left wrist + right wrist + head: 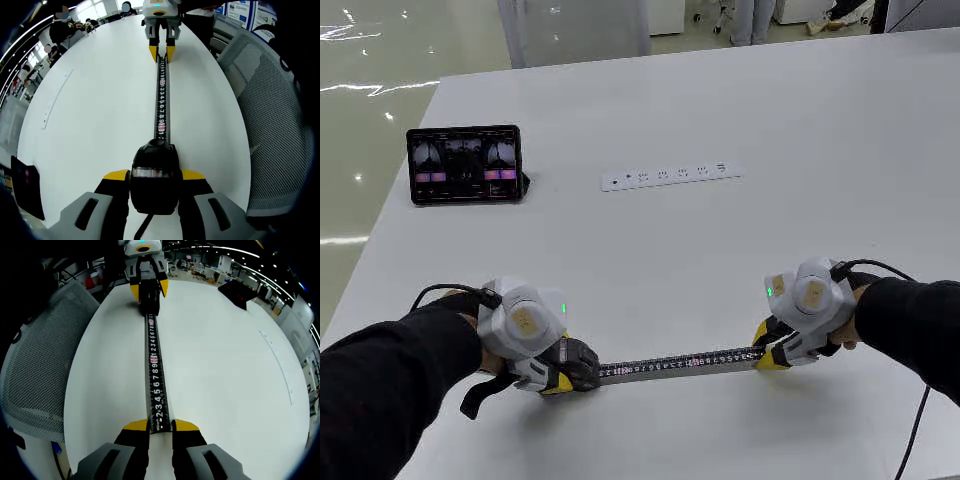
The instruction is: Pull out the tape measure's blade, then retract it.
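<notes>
The blade ends at 6 o'clock between the right gripper's jaws, its hook hidden. The tape measure case has its sides covered by the left gripper. In the head view, the tablet at 10 o'clock and the white strip at 12 o'clock carry marks too small to read.
</notes>
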`<state>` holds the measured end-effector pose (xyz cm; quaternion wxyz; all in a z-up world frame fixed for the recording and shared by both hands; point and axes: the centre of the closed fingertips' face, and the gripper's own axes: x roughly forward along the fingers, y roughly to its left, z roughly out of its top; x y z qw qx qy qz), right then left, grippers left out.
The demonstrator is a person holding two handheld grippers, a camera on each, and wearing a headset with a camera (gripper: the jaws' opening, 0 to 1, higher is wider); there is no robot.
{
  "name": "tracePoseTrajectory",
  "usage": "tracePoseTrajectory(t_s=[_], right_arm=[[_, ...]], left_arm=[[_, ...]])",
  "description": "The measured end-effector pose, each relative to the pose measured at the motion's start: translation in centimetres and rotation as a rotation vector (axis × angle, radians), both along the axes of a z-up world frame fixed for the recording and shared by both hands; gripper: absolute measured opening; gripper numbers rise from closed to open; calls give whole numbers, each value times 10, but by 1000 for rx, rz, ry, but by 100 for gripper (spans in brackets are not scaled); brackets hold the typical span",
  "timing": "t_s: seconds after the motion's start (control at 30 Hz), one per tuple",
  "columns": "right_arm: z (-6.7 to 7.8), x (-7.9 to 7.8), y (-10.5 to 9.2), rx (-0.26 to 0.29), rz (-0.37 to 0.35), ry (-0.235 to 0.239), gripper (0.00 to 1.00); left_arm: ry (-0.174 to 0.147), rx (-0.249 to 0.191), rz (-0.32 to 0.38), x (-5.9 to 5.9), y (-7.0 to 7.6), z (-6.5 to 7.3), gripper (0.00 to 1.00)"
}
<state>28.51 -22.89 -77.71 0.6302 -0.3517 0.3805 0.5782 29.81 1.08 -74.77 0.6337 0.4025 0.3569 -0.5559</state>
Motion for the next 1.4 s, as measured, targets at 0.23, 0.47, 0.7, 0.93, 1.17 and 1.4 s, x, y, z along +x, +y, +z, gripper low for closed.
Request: tracePoseTrajectory(t_s=[0.23,0.47,0.7,0.93,1.17,1.4], right_arm=[[12,2,7,7,30,-31,17],[21,3,13,31,13,-43,24],[29,2,10,56,-74,-40,35],[37,3,5,87,-151,-48,44],[43,0,-1,125,-221,-55,51],[48,-4,-13,175,-324,-81,62]], left_arm=[[7,-5,22,3,8,10,35],[-12,-32,74,11,14,20,47],[12,-58,117,7,19,26,55],[19,-84,169,8,22,31,68],[13,-115,201,3,28,32,76],[97,-217,366,-6,35,30,98]])
